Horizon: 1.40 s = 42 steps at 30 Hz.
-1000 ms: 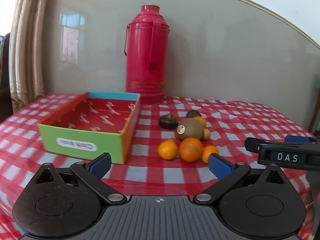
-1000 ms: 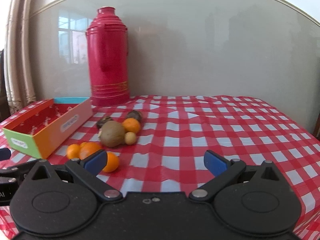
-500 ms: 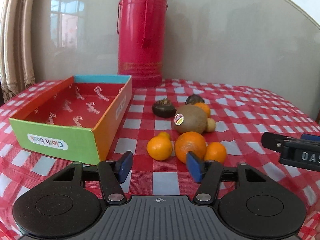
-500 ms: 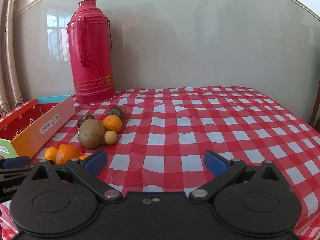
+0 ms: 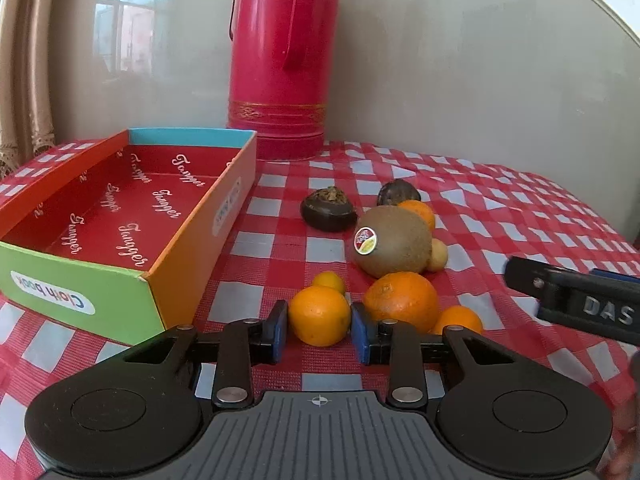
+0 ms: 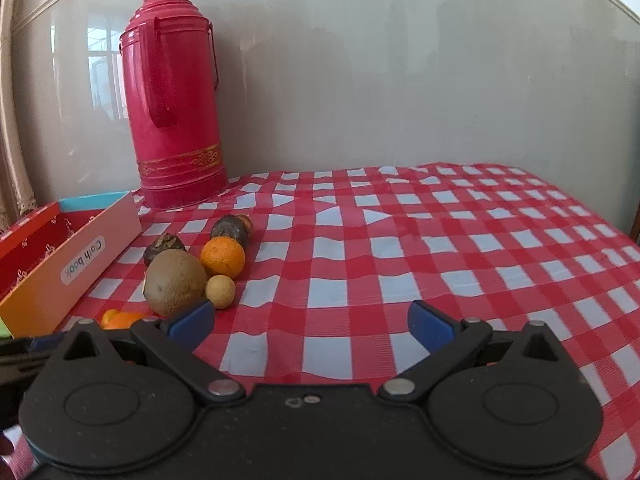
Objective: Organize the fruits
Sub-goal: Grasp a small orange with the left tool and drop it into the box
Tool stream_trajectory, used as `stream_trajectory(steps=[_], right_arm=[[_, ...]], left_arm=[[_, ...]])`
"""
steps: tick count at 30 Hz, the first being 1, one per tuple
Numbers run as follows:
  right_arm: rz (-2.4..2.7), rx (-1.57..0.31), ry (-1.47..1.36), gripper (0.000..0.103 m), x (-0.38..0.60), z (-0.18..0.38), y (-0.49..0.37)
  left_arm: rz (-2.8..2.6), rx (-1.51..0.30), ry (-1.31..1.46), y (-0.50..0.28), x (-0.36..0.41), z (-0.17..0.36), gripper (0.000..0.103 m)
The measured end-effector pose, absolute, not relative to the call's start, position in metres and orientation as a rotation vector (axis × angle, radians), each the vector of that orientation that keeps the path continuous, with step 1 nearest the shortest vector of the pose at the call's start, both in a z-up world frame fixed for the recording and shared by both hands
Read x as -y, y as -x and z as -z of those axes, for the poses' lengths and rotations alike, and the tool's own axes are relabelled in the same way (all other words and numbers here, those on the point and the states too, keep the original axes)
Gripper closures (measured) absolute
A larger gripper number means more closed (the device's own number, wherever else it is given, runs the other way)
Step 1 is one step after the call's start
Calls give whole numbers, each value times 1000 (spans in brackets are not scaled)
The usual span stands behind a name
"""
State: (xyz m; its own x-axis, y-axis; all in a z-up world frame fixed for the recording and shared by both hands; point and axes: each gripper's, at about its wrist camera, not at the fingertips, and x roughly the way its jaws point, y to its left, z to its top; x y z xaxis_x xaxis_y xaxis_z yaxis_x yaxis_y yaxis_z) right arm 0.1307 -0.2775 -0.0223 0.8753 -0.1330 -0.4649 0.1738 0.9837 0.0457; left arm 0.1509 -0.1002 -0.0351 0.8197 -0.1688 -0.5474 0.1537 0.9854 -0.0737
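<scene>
Partly cut off at the top of the left wrist view, the red thermos loses its neck and cap, while the right wrist view shows it whole at the back of the table. From the right wrist, the gripper body hides most of the front oranges; only a sliver of orange shows beside the left gripper's dark edge. The right gripper enters the left view only as a black bar lettered "DAS", its fingers out of sight there.

On the red checked tablecloth, the left gripper has its 2 blue pads on either side of a small orange, and its jaws are closing; the pads sit against the fruit's sides or very nearly, though firm contact is hard to confirm. A larger orange lies just right of it, touching the right pad's outer side, with a smaller one tucked behind the finger linkage.

The right gripper stands wide open over bare cloth, holding nothing. A kiwi with a sticker sits behind the oranges, 2 dark fruits beyond it. The colourful "Cloth book" box lies empty to the left.
</scene>
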Motion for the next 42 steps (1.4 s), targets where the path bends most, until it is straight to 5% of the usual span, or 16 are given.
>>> stream_trajectory(steps=[18,19,22,26,42], right_arm=[[63,-443,-51,6,241,18,-129],[52,-443,-38,6,237,19,-129],[20,-435,10,6,223,19,-126],[-16,-414,74,6,210,18,-119],[-50,-466,69,6,201,19,-95]], left_arm=[[-66,-361,31,-144,11,-9,70],[-75,-372,38,-144,4,-7,68],[-97,-358,77,-141,-10,-6,19],[-124,-277,24,-122,-12,-14,1],[-323,-268,-73,-48,-50,-17,0]])
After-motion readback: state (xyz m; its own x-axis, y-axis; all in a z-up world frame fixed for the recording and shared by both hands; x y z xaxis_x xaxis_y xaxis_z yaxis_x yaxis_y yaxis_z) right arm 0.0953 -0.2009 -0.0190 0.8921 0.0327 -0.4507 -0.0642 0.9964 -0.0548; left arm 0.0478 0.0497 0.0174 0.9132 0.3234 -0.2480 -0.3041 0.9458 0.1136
